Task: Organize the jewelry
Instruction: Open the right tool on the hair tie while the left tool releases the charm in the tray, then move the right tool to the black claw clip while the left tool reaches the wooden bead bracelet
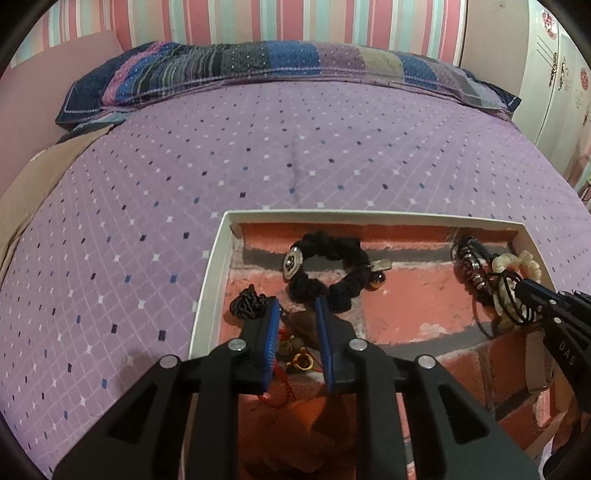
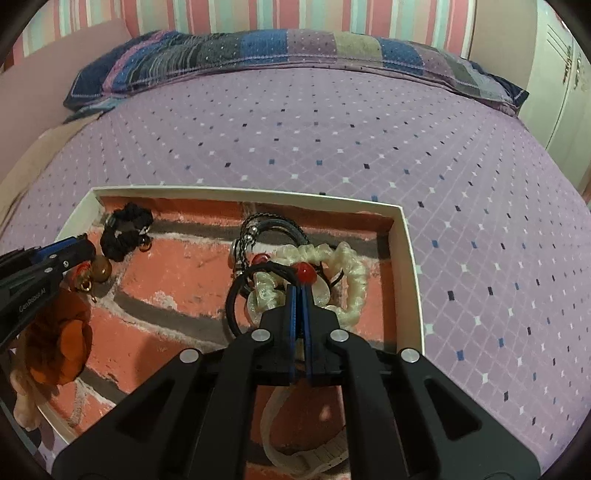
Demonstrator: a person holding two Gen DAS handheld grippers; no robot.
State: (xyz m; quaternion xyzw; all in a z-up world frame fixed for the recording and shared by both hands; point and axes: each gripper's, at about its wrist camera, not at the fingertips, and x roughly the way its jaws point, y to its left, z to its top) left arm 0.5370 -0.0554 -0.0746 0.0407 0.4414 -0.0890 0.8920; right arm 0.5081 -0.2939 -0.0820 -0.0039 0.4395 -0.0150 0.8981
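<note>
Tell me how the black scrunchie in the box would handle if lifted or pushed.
The black scrunchie looks like soft gathered fabric, so probably floppy and light. Its metal charms would likely dangle. Lying flat on the box's brick-print liner, it should slide, not roll.

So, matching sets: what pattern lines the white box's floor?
Red brick print on the white box, clearest from the left wrist.

Home bedroom, bed (image 1: pixel 258 155) with lilac diamond-print cover, patchwork pillow (image 1: pixel 280 66), striped wall (image 1: pixel 295 18), white wardrobe (image 1: pixel 554 74)
</note>
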